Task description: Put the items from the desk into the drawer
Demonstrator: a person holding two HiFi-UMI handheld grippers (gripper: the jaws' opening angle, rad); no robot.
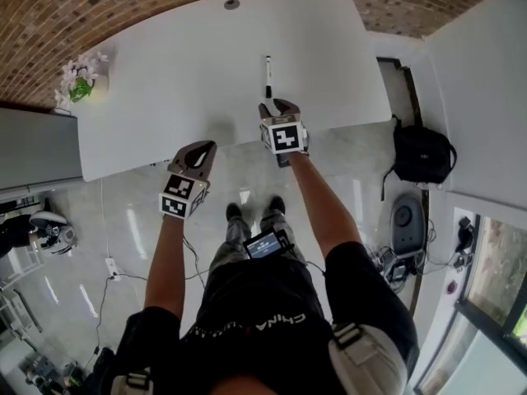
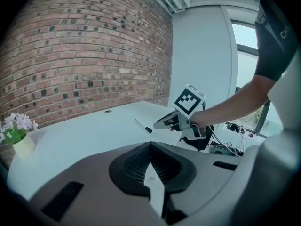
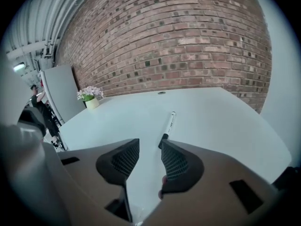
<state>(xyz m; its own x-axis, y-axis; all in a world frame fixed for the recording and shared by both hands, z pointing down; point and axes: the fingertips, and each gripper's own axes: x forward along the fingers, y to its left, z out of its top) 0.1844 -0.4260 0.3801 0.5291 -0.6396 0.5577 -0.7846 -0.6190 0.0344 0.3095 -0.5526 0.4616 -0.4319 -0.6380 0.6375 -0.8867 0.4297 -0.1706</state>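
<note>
Right gripper (image 3: 149, 144) is closest up, jaws wide apart with nothing in them, just bare white surface (image 3: 221, 121) showing through the gap. Black-and-white marker pen (image 3: 169, 125) lies flat on the surface right in front, pointing away. Its dark near end sits just at the tip of the right-hand jaw, not between the two, and I can't tell if it touches. Left gripper (image 2: 150, 144) hangs by the surface's near edge, jaws pressed together on nothing, well apart from the pen.

Black top (image 1: 263, 303), black shoes (image 1: 235, 212), grey left gripper (image 1: 204, 148), right gripper (image 1: 278, 105) — marker cubes (image 1: 285, 136)
</note>
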